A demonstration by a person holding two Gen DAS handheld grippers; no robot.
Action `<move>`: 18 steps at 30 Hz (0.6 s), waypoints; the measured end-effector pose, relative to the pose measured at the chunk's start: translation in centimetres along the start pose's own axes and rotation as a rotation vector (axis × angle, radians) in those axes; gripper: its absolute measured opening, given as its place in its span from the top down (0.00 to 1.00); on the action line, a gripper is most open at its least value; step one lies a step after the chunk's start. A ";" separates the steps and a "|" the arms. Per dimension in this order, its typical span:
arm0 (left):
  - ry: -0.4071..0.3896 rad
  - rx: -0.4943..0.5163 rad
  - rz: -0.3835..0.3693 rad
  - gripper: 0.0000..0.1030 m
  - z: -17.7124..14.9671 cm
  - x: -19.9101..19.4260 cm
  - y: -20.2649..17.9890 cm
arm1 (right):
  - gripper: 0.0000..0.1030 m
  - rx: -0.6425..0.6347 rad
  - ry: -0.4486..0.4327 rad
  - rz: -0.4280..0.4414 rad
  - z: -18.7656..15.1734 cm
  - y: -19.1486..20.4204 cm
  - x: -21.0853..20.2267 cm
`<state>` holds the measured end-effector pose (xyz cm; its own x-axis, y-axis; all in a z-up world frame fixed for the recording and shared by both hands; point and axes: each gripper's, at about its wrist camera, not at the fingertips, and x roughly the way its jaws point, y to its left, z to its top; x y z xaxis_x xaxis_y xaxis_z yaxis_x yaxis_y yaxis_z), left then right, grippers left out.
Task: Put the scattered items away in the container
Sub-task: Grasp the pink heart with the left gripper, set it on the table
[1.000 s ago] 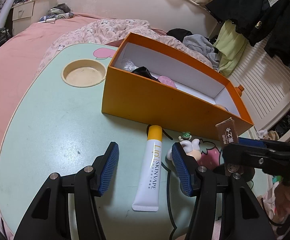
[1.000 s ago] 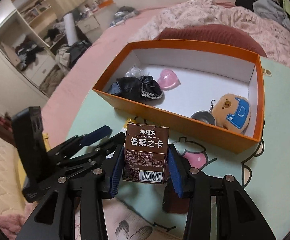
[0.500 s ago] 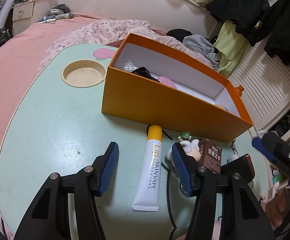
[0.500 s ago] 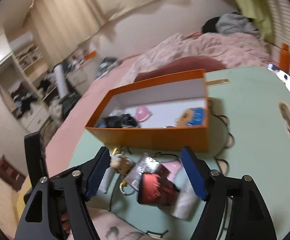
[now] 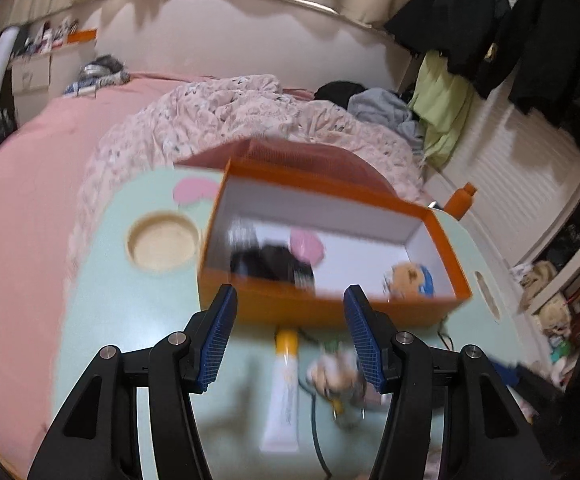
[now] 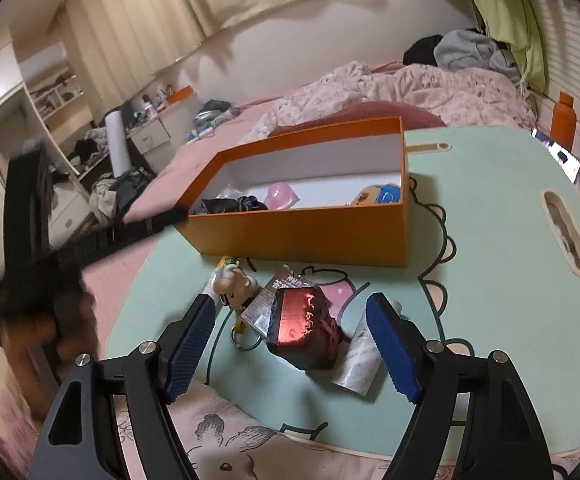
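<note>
Left wrist view: your left hand-held gripper hangs released, its blue pads wide apart and nothing between them, above the pale green counter. The frame is blurred. Ahead stands the orange box, open at the top; inside it you can make out a black cloth item, a pink heart-shaped piece and a small plush with a blue patch near the right end. On the counter, just in front of the box and between the fingers, lies a white tube with a yellow cap, its cap pointing at the box. Just right of the tube sits a small figurine keychain. A round recess is set in the counter to the left of the box.

Right wrist view: your right hand-held gripper is likewise released, jaws spread and grasping nothing. Between and just beyond its fingers a dark red packet rests on the counter, touching a brown card box on its left and a silvery wrapper on its right. The figurine keychain lies left of these, near the box's front wall. The left hand-held gripper appears blurred at the left, over the counter's edge.
</note>
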<state>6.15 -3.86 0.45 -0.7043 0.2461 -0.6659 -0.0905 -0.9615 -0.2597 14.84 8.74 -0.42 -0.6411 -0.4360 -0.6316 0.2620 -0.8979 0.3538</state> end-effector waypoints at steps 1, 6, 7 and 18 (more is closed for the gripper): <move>0.013 0.021 0.008 0.45 1.3 0.3 -0.4 | 0.24 0.011 0.006 0.006 0.0 -0.2 0.1; 0.171 0.185 0.047 0.46 6.6 5.0 -3.5 | 0.24 0.042 0.010 0.022 -0.1 -0.8 0.1; 0.231 0.205 0.049 0.48 7.1 6.6 -4.0 | 0.24 0.042 0.010 0.022 -0.1 -0.8 0.1; 0.499 0.220 0.158 0.58 6.5 15.8 -4.9 | 0.22 0.048 0.009 0.030 0.0 -0.8 -0.1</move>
<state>-9.08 3.95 -4.27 -0.3076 0.0737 -0.9486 -0.1932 -0.9811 -0.0136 14.70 9.48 -0.59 -0.6268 -0.4633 -0.6265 0.2457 -0.8805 0.4054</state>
